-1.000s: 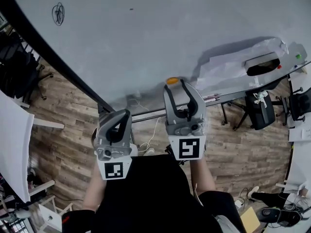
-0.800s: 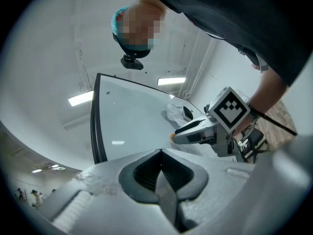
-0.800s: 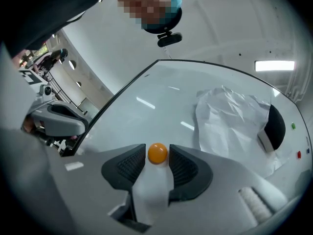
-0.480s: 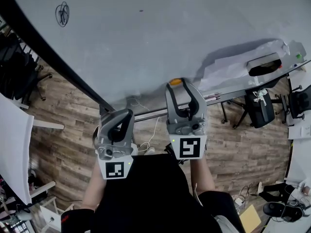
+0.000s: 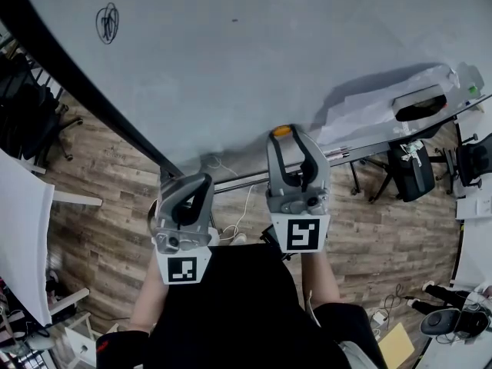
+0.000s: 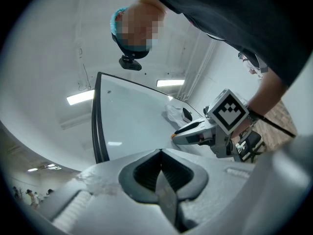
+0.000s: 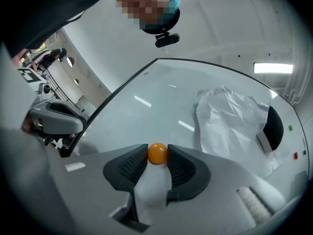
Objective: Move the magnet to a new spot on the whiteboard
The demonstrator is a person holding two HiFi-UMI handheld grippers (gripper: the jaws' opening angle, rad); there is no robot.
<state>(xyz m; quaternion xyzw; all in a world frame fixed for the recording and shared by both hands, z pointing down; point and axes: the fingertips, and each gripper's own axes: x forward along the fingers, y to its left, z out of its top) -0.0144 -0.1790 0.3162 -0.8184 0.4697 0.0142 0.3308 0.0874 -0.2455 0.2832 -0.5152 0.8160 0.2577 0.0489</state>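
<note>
A small orange magnet (image 5: 281, 130) sits on the white whiteboard (image 5: 231, 75), near its lower edge. My right gripper (image 5: 287, 134) has just been closing. In the right gripper view its dark pads (image 7: 135, 163) press the magnet (image 7: 157, 152) from both sides, against the board. My left gripper (image 5: 201, 180) hangs lower and to the left, off the board's edge, with its jaws shut on nothing (image 6: 161, 152). The left gripper view also shows the right gripper (image 6: 195, 130) at the board, with the magnet (image 6: 172, 136) at its tips.
A crumpled white sheet (image 5: 369, 102) and a black eraser (image 5: 419, 108) lie on the board to the right of the magnet. A black scribble (image 5: 108, 23) marks the far left. Office chairs (image 5: 411, 171) stand on the wood floor (image 5: 100, 229) below.
The right gripper's jaws have narrowed onto the orange magnet. Both hands keep their places; the left gripper is unchanged.
</note>
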